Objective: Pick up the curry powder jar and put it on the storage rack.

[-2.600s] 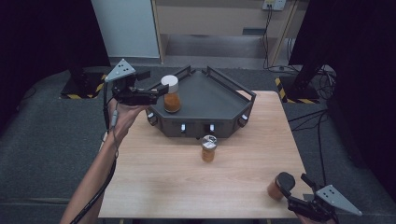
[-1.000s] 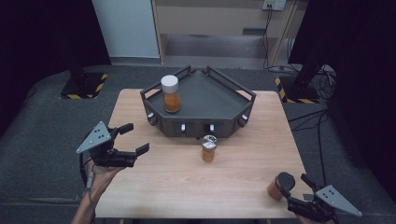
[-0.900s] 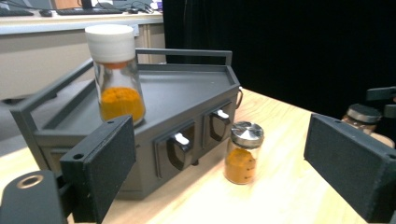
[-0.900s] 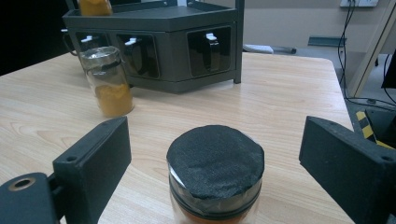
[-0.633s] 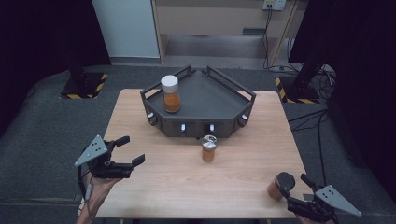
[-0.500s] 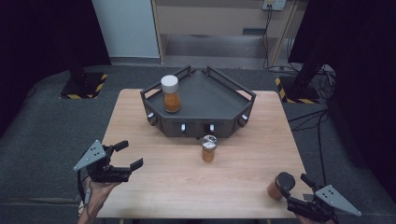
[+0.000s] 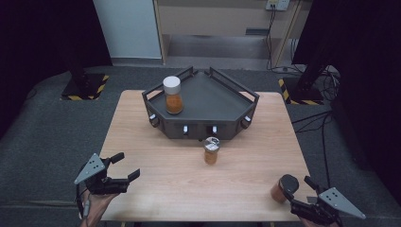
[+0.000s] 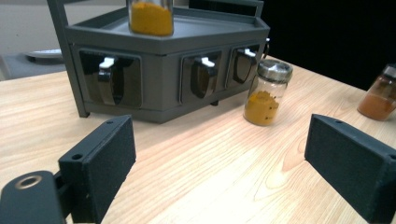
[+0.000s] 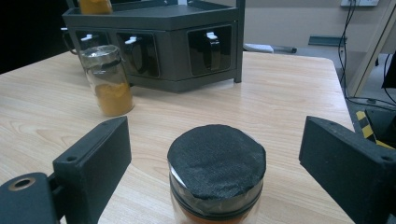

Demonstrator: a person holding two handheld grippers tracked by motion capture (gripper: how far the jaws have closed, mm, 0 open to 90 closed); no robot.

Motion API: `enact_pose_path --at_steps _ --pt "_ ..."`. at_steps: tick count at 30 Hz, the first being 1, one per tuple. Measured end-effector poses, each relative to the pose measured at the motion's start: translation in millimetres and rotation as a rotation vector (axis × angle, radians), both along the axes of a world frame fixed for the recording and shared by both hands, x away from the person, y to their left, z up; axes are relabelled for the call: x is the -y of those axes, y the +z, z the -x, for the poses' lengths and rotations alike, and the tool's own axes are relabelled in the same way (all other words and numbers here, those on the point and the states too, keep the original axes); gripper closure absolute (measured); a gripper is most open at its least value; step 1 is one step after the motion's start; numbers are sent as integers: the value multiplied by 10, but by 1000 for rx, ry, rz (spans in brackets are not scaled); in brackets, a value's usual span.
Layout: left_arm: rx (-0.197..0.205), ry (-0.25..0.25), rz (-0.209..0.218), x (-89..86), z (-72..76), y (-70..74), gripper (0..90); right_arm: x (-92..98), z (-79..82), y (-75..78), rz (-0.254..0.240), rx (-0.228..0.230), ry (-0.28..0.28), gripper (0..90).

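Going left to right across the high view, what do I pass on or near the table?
Left gripper → white-capped jar on the rack → silver-capped jar → black-lidded jar → right gripper.

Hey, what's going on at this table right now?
A person is sorting spice jars onto a dark rack. A white-capped jar stands on it; a silver-lidded jar waits in front. The left gripper hovers open and empty near the table's edge. The right gripper is open around a black-lidded jar, not gripping it.
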State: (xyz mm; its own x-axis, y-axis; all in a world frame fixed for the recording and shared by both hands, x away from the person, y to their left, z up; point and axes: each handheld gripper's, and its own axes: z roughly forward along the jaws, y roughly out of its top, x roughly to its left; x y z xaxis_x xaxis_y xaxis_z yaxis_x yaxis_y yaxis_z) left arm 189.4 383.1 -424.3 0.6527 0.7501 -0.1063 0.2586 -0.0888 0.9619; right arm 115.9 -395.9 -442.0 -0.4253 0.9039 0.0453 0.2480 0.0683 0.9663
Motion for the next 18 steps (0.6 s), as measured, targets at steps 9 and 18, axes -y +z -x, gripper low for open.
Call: enact_pose_path --at_steps 9,18 --pt "-22 13 -19 -18 47 -126 80 4 2 -3 -1 3 1 91" --pt "-31 16 -4 -48 60 -241 81 2 -2 -1 -1 0 2 90"
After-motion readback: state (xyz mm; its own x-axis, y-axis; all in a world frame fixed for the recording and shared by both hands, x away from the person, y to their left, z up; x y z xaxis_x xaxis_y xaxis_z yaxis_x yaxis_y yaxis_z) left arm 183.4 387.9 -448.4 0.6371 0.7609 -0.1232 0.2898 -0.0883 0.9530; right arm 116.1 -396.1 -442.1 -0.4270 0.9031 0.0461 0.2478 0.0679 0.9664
